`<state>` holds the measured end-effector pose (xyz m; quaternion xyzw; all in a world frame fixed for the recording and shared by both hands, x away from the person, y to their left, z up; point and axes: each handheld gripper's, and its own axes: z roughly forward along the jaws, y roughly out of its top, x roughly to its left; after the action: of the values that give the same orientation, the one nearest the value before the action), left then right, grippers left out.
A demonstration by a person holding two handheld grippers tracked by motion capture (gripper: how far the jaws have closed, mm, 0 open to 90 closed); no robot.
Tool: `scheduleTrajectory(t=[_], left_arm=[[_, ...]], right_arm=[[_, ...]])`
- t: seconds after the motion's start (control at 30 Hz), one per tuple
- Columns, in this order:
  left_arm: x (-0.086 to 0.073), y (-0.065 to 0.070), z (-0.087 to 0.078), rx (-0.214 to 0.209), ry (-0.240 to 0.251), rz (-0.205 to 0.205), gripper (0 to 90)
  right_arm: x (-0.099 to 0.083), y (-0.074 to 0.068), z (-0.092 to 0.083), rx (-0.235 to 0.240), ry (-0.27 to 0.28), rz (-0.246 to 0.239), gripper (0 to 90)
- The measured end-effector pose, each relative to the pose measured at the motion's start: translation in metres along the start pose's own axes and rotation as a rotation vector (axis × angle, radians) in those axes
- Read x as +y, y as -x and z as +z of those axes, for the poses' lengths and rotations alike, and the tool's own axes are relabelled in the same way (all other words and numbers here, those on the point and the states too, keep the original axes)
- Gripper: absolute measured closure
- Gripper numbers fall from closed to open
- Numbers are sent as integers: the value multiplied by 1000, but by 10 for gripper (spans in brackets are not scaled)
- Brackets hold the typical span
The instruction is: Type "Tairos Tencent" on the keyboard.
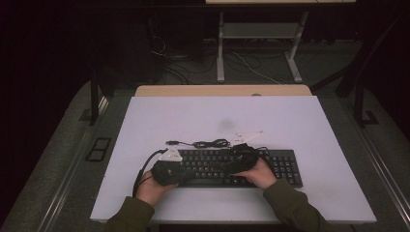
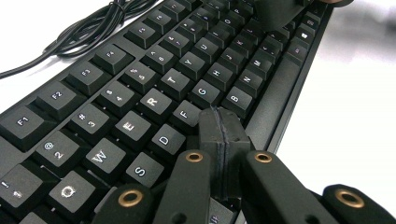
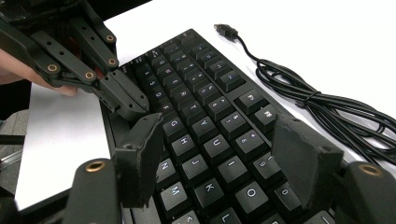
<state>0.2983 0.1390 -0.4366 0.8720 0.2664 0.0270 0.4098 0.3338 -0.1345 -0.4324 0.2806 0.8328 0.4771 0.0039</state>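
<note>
- Jaws of the left gripper (image 2: 223,140): pressed together, tips over the keyboard (image 2: 154,93) near its F key.
- Right gripper (image 3: 219,163): jaws spread wide above the keys.
- Cable (image 3: 317,107): beyond the keyboard.

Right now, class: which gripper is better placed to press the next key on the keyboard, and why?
Probably the left gripper: its jaws are shut into one tip resting by the F key of the keyboard. The right gripper hovers with jaws open.

white legends read clearly on the black keyboard (image 2: 154,88) keycaps in the left gripper view: f1 to f4 along the top row, then q, w, e, r, t, y, with s, d, f, g, h and b below. in the right gripper view, the keyboard (image 3: 210,140) shows g, h, j, k, m, o, u.
</note>
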Motion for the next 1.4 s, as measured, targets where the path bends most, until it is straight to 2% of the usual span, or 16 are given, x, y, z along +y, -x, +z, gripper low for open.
scheduleTrajectory(t=[0.23, 0.33, 0.67, 0.9, 1.4], left_arm=[[2, 0, -3, 1, 14, -5, 889], [2, 0, -3, 1, 27, -19, 889], [4, -2, -7, 12, 40, -17, 889], [5, -4, -9, 24, 56, -30, 889], [7, -11, -11, 55, 62, -43, 889]], right_arm=[[0, 0, -1, 1, 4, -3, 337], [0, 0, -1, 1, 3, -4, 336], [0, 0, -1, -3, 5, -4, 316], [0, 0, 0, -28, 5, -8, 261], [-1, 0, 2, -48, 10, -19, 179]])
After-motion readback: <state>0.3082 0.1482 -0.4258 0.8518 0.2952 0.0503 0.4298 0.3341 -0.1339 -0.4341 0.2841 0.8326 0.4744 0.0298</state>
